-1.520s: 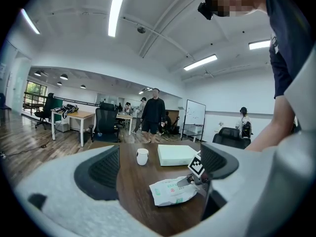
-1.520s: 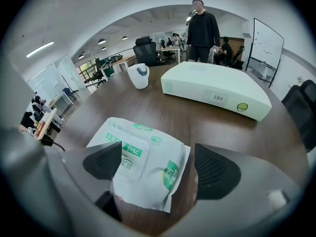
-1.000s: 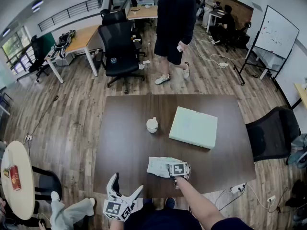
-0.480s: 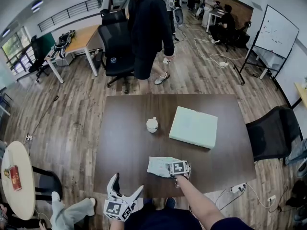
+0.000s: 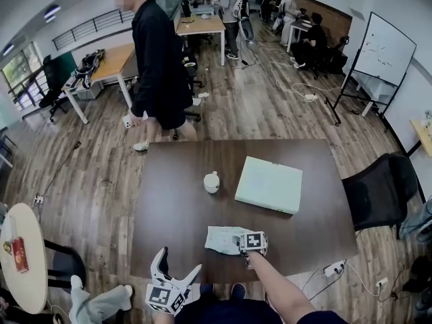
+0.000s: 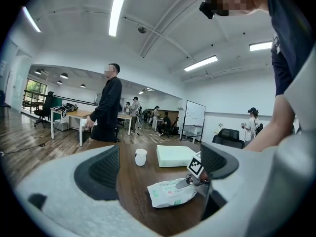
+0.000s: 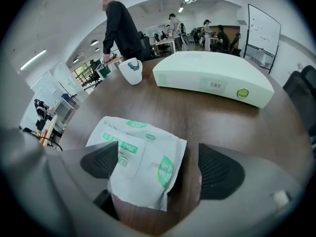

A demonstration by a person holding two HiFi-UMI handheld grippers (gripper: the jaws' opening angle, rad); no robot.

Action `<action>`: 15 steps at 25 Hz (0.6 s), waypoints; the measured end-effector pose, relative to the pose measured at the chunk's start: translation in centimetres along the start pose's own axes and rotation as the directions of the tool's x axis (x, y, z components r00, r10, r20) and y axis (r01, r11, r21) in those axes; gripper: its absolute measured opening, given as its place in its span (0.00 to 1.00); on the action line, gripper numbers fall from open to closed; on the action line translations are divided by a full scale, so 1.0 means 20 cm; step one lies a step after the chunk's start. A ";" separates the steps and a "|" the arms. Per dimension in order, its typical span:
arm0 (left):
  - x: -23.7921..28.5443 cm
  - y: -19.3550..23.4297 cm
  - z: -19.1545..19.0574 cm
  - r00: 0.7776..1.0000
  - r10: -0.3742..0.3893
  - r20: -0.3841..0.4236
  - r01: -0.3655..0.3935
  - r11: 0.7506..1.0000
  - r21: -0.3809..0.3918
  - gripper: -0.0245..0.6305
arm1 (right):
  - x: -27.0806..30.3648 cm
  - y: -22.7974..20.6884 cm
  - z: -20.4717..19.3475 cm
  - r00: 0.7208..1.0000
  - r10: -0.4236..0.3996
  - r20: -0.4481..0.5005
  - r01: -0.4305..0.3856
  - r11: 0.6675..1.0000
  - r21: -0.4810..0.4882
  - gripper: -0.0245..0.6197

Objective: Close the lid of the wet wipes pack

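The wet wipes pack (image 5: 221, 238), white with green print, lies near the table's front edge. In the right gripper view, the wet wipes pack (image 7: 143, 157) shows a crumpled near end, and its rectangular flap (image 7: 124, 151) looks flat on top. My right gripper (image 5: 241, 243) points steeply down at the pack's right end. Its jaws are opening, and that end lies between the pads (image 7: 217, 169) without being pressed. My left gripper (image 5: 179, 260) hangs open and empty off the table's front edge, left of the pack. From the left gripper view, the pack (image 6: 170, 193) and the right gripper lie ahead.
A white cup (image 5: 212, 181) and a pale green box (image 5: 268, 184) stand farther back on the brown table (image 5: 175, 201). A person in dark clothes (image 5: 156, 73) stands at the table's far left corner. A black chair (image 5: 378, 191) is at the right, a round side table (image 5: 23, 262) at the left.
The person in dark clothes has walked from behind the table's far edge to its far left corner. Both grippers and the pack stay in place.
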State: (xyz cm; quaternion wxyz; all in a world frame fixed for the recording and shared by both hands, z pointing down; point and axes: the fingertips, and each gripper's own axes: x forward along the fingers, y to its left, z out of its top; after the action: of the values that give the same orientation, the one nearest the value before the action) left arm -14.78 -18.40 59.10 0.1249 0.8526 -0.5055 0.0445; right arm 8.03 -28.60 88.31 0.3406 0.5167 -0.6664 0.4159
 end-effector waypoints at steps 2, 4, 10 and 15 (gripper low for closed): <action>0.00 -0.01 0.00 1.000 -0.003 0.008 0.003 1.000 -0.012 0.80 | -0.06 -0.04 0.00 0.999 -0.031 0.022 0.031 0.999 -0.017 0.84; 0.01 -0.01 0.01 1.000 -0.007 0.014 0.007 1.000 -0.022 0.80 | -0.11 -0.01 0.04 0.996 0.016 0.083 -0.016 1.000 -0.009 0.84; 0.03 -0.02 0.03 1.000 -0.024 0.016 0.024 1.000 -0.004 0.80 | -0.31 0.02 0.08 0.977 0.092 0.192 -0.097 0.995 0.014 0.84; 0.06 -0.05 0.03 0.999 -0.045 0.009 0.045 0.999 0.002 0.80 | -0.51 0.03 0.10 0.954 0.116 0.277 -0.119 0.993 -0.003 0.84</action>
State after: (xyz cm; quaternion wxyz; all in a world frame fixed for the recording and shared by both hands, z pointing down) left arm -13.27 -19.13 58.66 0.1227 0.8641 -0.4866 0.0383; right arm 9.83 -26.26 78.28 0.2150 0.5316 -0.7342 0.3635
